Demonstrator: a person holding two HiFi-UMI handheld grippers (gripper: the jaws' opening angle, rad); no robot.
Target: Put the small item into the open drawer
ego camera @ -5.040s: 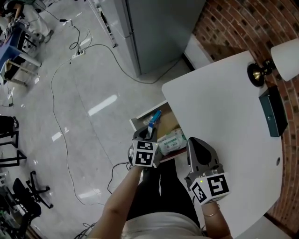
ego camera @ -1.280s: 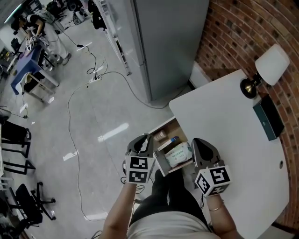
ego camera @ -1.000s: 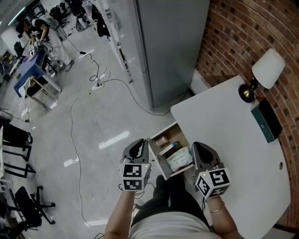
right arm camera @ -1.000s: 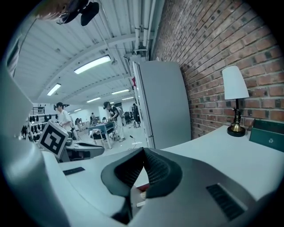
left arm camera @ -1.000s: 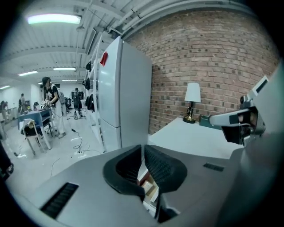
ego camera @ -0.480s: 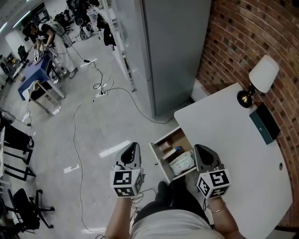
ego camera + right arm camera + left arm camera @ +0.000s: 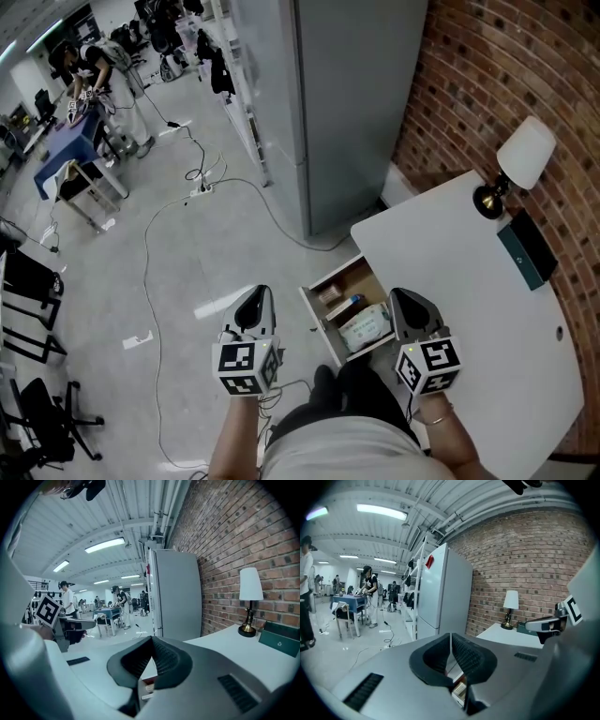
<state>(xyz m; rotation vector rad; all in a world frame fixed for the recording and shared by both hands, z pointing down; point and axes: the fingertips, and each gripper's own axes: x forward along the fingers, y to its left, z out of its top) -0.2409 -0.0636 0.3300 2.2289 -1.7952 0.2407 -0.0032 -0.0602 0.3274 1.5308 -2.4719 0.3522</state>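
Drawer (image 7: 349, 276) juts left from table (image 7: 450, 246); lamp (image 7: 525, 153) on table, far side.

The brown wooden drawer (image 7: 354, 275) at lower centre is lying open from above, but a white plastic packet (image 7: 364, 326) and small boxes (image 7: 328, 292) are taking up much of its inside. The white table (image 7: 450, 253) is closing off its right side. Left of it, pale glossy floor (image 7: 202, 272) is giving wide free passage, with thin cables (image 7: 147, 281) trailing across. The tall grey cabinet (image 7: 347, 103) is standing well clear above.
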